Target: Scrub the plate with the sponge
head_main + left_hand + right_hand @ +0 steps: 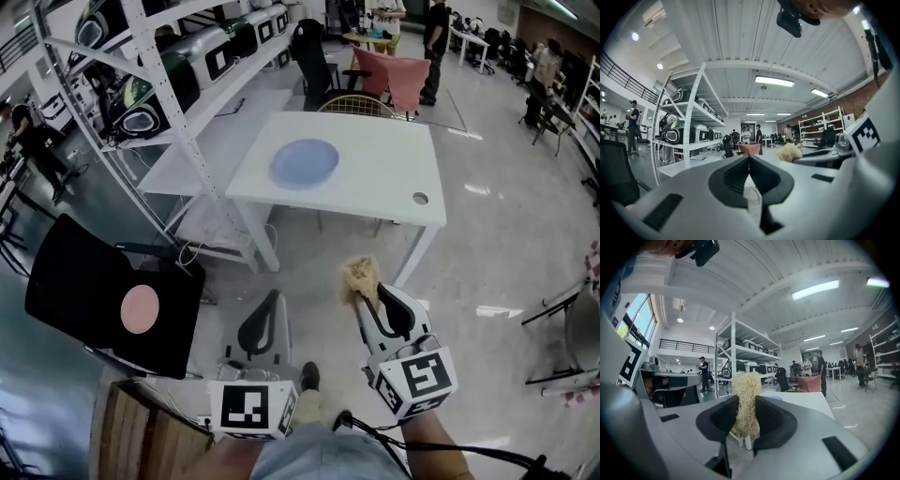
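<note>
Your right tool (364,292) is clamped on the sponge (361,274), a straw-coloured, fibrous pad. In the right gripper view, the sponge (746,394) stands upright between the two dark jaws. They press it from both sides, and its frayed top rises above their tips.

Your left tool (271,298) holds nothing. In the left gripper view, the jaws of the left tool (749,157) meet at their tips, with only the room showing beyond them.

In the head view, you hold both tools low in front of you over the grey floor (487,253), short of the near edge of the white counter (384,183). The right tool reaches further forward than the left.

The plate (305,162), round and pale blue, lies flat on the left half of the counter. It is well apart from both tools and from the sponge, and nothing rests on it. A small round hole (420,199) sits near the counter's right near corner.

A white shelving rack (164,89) carrying dark machines stands to the left of the counter. A black chair (89,286) with a pink disc (140,309) on it is nearer to you on the left. Beyond the counter's far edge are a wire-backed chair (354,105) and a pink chair (398,80). Farther back, people stand among desks.
</note>
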`<state>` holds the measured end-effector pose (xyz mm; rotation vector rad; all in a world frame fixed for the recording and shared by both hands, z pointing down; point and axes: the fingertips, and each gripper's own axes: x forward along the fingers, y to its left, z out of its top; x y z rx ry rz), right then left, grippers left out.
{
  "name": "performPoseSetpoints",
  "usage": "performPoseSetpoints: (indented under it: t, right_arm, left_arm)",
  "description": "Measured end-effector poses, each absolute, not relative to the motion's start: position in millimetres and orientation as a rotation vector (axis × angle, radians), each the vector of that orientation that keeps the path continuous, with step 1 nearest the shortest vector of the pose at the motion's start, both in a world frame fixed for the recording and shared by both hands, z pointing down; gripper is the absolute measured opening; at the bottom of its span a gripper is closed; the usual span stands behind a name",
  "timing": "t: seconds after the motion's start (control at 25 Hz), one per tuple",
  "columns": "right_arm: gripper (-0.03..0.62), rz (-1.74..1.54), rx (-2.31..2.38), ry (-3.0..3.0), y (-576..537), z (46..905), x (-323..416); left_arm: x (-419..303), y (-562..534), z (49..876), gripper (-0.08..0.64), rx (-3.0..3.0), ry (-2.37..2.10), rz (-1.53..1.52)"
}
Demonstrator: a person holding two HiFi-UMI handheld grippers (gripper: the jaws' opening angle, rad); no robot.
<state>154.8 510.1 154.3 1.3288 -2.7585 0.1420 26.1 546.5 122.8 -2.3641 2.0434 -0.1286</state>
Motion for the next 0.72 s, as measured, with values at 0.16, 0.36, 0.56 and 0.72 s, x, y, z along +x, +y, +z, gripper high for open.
performPoseSetpoints:
  t: [0.16,0.36,0.56,0.72]
  right_arm:
    - [0.114,0.111,1.315,-2.762,472.7,148.3,136.5]
    - [0.114,0.067,1.349,-2.752,421.1,139.2,105.2]
    - [0.114,0.036,1.362,-2.751,382.0,134.3,77.3]
    - [0.114,0.020,1.374,-2.742,359.6,133.1,63.1]
  left_arm:
    - [8.6,508.6,115.1,0.014,-2.360,2.041,-0.096]
    - [-25.7,457.3,108.9,0.014,-2.364,2.017,-0.067]
    - [-51.9,417.8,107.7,0.014,-2.372,1.992,-0.048]
    - [-65.3,393.3,108.7,0.014,-2.387,1.974,-0.033]
